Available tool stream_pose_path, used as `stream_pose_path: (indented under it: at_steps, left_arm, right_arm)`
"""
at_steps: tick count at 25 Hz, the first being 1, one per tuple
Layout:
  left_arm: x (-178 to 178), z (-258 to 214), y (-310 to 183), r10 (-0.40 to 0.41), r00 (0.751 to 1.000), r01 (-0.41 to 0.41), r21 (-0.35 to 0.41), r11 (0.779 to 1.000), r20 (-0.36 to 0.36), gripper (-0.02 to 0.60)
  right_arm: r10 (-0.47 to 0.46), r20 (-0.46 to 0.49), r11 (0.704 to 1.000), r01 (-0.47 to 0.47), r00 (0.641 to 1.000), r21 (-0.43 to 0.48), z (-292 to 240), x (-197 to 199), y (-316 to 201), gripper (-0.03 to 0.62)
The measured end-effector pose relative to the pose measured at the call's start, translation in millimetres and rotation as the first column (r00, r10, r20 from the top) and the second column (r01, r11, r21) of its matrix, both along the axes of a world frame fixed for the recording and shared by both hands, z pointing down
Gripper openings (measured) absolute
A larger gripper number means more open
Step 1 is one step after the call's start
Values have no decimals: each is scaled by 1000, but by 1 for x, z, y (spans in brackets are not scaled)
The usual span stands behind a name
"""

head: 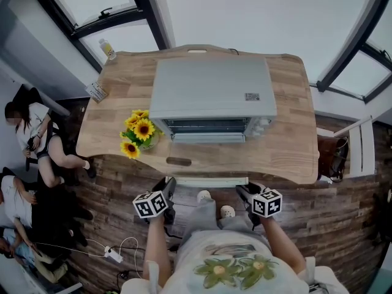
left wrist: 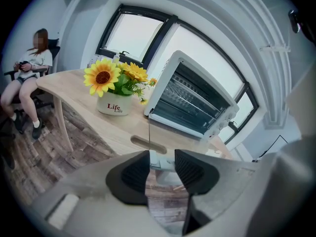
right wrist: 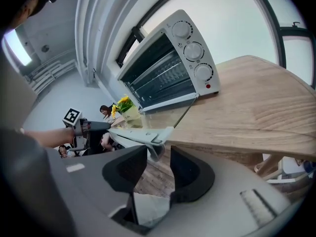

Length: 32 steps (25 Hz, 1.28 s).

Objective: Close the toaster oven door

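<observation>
Grasp step. The silver box-shaped toaster oven (head: 211,87) sits on the light wooden table (head: 288,133). Its glass door (right wrist: 163,116) lies dropped flat, with the white bar handle (head: 208,181) past the table's front edge. Left gripper (left wrist: 161,164) looks clamped on the handle's left end. Right gripper (right wrist: 159,166) is part open around the right end, pads not pressing. Next, probably: close the right, then swing the 2 grippers up toward the oven.

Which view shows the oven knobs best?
Right gripper view: all three knobs face the camera, on the front of the oven. Left gripper view shows them only edge-on, small, at the far end. Head view looks down on the oven top, so the knobs barely peek out.
</observation>
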<state>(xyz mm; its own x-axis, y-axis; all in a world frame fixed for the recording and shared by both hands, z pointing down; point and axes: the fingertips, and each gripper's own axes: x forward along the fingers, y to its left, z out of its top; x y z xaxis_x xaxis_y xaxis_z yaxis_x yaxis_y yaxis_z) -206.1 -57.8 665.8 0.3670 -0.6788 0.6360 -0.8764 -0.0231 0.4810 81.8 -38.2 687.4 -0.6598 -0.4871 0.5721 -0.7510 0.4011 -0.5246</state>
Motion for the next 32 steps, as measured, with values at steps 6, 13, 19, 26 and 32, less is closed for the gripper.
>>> stream_pose_path:
  at_steps: [6, 13, 19, 26, 32]
  left_arm:
    - [0, -4, -1, -5, 1000, 5, 11, 1000, -9, 169]
    - [0, -13, -5, -13, 999, 15, 47, 999, -36, 170]
    - [-5, -22, -4, -9, 1000, 8, 94, 996, 18, 169]
    - [-24, -33, 7, -50, 998, 44, 157, 987, 31, 170]
    - [-17, -30, 19, -8, 997, -3, 147, 989, 75, 170]
  right_arm:
    - [-13, -15, 999, 14, 1000, 41, -6, -4, 1, 100]
    - [-4, -14, 999, 5, 1000, 48, -14, -3, -1, 98]
    - [-8, -9, 999, 8, 1000, 50, -19, -3, -3, 98]
    - [-2, -1, 998, 2, 1000, 56, -26, -3, -5, 97]
    - [14, 11, 997, -15, 1000, 70, -36, -3, -7, 97]
